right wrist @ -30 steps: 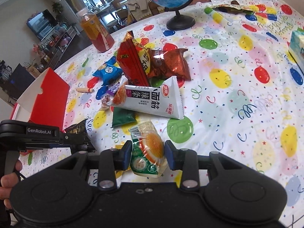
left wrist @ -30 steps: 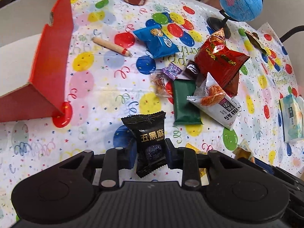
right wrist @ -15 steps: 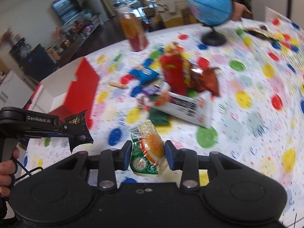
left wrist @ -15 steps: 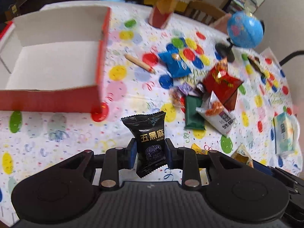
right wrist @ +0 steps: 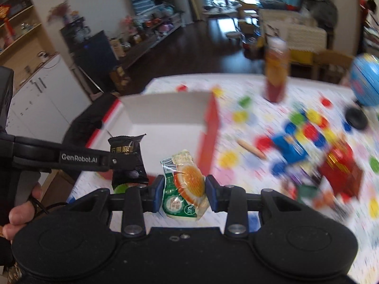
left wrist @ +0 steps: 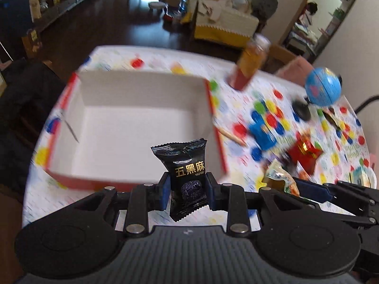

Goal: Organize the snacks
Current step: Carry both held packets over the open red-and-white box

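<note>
While its blue pads pinch a glossy black crimped-edge sachet (left wrist: pixel 187 177) with gold lettering, the left gripper (left wrist: pixel 187 193) hangs above the near wall of a red, white-lined cardboard box (left wrist: pixel 142 118). The right gripper (right wrist: pixel 184 190) clamps a crinkly clear-and-green packet (right wrist: pixel 184 184) over the confetti-print desk (right wrist: pixel 248 123).

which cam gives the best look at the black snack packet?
Left wrist. The black snack packet sits centred and sharp between the left gripper pads, its gold print readable. The right wrist view catches it only from the side, with part of it covered by the left gripper's finger and its print cut off.
</note>
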`<action>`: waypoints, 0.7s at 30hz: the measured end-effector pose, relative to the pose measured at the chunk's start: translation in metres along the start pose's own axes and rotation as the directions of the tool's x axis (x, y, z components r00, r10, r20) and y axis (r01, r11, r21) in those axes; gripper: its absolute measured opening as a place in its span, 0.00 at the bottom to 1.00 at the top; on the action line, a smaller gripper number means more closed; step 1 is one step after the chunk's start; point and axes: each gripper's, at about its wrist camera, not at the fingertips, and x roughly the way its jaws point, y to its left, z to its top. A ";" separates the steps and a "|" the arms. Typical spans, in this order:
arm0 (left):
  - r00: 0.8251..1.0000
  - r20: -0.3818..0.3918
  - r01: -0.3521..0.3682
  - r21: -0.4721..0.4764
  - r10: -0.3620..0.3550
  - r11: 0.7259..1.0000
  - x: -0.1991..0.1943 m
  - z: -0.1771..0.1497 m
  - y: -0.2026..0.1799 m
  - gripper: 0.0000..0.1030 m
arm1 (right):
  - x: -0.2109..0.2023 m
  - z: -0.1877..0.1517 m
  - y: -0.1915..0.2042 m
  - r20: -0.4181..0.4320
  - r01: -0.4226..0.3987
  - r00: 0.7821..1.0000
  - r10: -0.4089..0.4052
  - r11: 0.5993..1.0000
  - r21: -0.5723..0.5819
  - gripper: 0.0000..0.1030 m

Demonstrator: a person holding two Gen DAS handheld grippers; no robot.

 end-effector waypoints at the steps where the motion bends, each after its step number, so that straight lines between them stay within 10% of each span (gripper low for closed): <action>1: 1.000 0.009 -0.005 -0.002 0.005 1.000 -0.003 0.006 0.010 0.29 | 0.007 0.009 0.009 0.002 -0.001 1.000 0.001 1.000 -0.009 0.34; 21: 0.987 -0.107 -0.108 0.089 0.118 0.990 0.069 0.058 0.115 0.29 | 0.156 0.046 0.084 -0.131 0.136 0.981 -0.144 0.989 -0.065 0.34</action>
